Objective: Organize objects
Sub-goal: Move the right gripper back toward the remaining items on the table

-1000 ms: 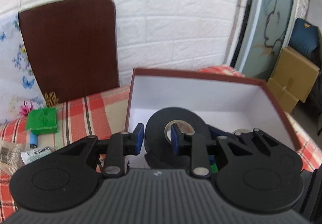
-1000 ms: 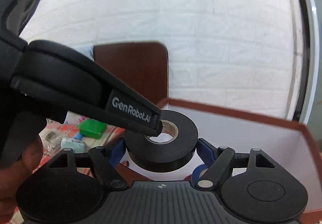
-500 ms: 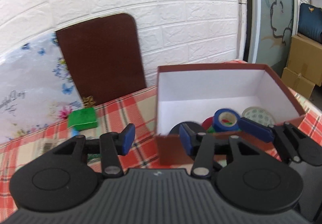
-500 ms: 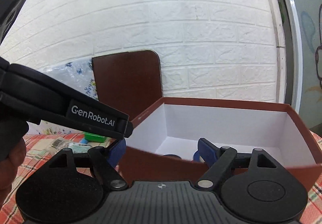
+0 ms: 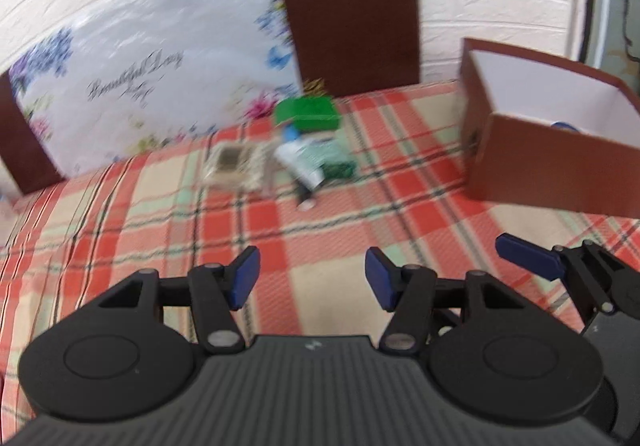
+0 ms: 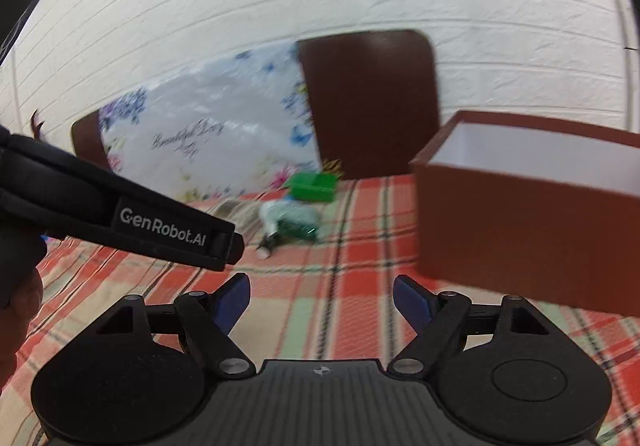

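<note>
Over red plaid tablecloth [image 5: 328,230], both tongs empty, apart from the loose clutter.
Left gripper [image 5: 311,278] jaws just opened wider, nothing between; right gripper [image 6: 320,302] spread wide, empty. Ahead: green flat box [image 5: 310,113], white-green packet [image 5: 310,161]; at right: open brown cardboard box [image 5: 556,169].

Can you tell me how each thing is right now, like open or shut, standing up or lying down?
Brown box: open, no lid on it, upright on the checked cloth.
Green box: lying flat on the cloth.
White tube: lying on its side.
Left gripper: open, jaws just been opening, nothing between them.
Right gripper: open, empty.
Brown chair back: upright against the wall.
</note>
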Available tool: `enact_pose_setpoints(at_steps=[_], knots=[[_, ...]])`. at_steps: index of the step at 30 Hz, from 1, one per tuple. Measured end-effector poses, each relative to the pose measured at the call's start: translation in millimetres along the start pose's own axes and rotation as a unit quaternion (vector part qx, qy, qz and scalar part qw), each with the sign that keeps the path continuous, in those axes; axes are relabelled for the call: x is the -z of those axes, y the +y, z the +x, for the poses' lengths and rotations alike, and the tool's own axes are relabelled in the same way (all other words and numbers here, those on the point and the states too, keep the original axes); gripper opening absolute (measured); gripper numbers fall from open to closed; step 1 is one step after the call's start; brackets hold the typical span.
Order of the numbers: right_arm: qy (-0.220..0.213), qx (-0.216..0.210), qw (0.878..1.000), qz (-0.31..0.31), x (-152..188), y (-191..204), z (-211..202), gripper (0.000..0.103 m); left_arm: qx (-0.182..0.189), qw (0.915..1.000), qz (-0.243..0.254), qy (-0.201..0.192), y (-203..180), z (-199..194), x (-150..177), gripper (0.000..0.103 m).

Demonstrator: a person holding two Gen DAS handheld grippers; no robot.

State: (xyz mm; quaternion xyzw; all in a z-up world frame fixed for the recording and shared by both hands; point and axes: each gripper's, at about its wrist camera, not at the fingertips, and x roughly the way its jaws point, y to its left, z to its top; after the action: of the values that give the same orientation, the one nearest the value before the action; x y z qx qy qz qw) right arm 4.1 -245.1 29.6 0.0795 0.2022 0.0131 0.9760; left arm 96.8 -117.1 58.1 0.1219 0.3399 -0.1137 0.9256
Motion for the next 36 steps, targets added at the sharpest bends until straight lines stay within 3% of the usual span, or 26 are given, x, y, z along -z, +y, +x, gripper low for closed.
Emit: enact_pose_setpoints(at_steps=[8,12,16,27,36], knots=[[0.051,-0.022,0.998,-0.033,18,39,28,0.079,-0.049,0.9973,-0.043,0.033,55,25,28,0.060],[0.073,-0.024,0.996,-0.038,21,48,44,0.079,-0.044,0.9956,-0.067,0.047,76,27,39,0.060],[0.075,-0.026,0.996,-0.049,16,56,59,0.079,-0.024,0.9933,-0.096,0.060,93,29,50,0.061],[0.073,-0.018,0.994,-0.082,-12,78,136,0.081,-0.022,0.9824,-0.171,0.071,143,36,69,0.065],[0.082,-0.008,0.993,-0.089,-26,95,179,0.088,-0.032,0.9809,-0.182,0.059,162,44,78,0.065]])
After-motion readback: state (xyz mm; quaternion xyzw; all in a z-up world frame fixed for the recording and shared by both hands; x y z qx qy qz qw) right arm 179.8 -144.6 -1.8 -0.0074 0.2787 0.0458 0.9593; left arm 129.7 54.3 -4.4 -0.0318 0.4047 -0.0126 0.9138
